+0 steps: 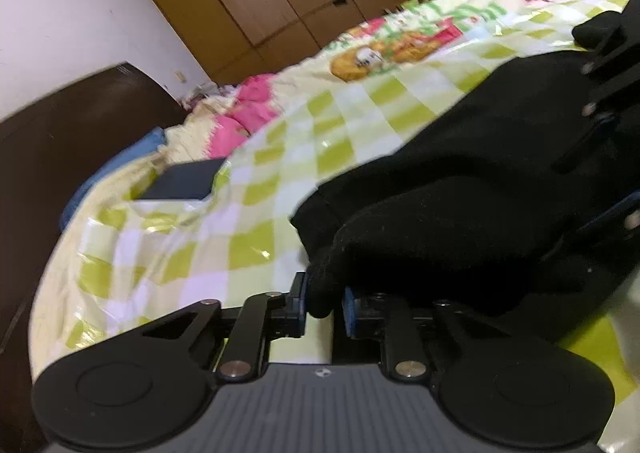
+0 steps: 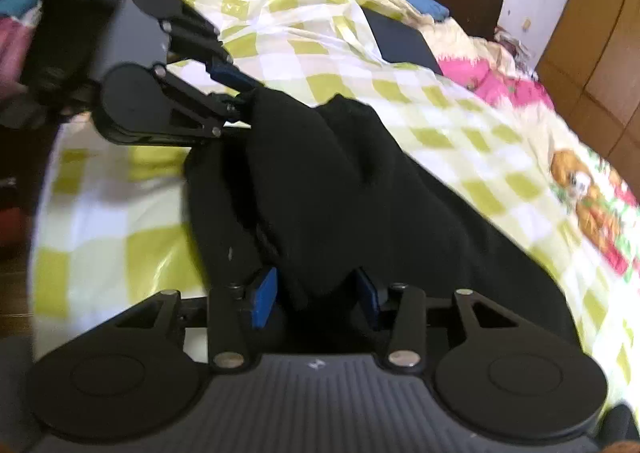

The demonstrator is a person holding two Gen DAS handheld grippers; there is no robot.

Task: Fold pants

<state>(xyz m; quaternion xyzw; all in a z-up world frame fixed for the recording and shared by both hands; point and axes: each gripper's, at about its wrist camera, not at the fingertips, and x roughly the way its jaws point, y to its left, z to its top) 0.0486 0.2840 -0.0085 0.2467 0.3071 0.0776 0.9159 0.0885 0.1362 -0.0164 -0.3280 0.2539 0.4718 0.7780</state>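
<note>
While both claws have cloth pinched between their blue pads, what matters for the next move is how the black pants [image 2: 340, 181] run between them. The left gripper [image 1: 325, 303] is clenched on a small bunched corner of fabric, and from there the garment stretches forward and to its right, across the green checkered quilt [image 1: 168, 253]. The right gripper [image 2: 316, 293] is clamped on a thicker wad, and in its view the cloth runs forward and a bit left, straight to the other claw, which you can see biting the far end.

So the two grippers face each other along one edge of the pants, which sag in a soft ridge between them. Most of the fabric lies on the bed, spilling toward the teddy bear print [image 2: 580, 189] on the right gripper's side. I can't tell whether it's the waistband or the cuffs they're holding, it's all just black.

My guess is the fold has to go sideways, across that held line. Neither hand is nearer, so both would need to travel together or the edge will skew. The dark flat pad [image 1: 180, 183] near the headboard [image 1: 80, 125] sits well apart.
</note>
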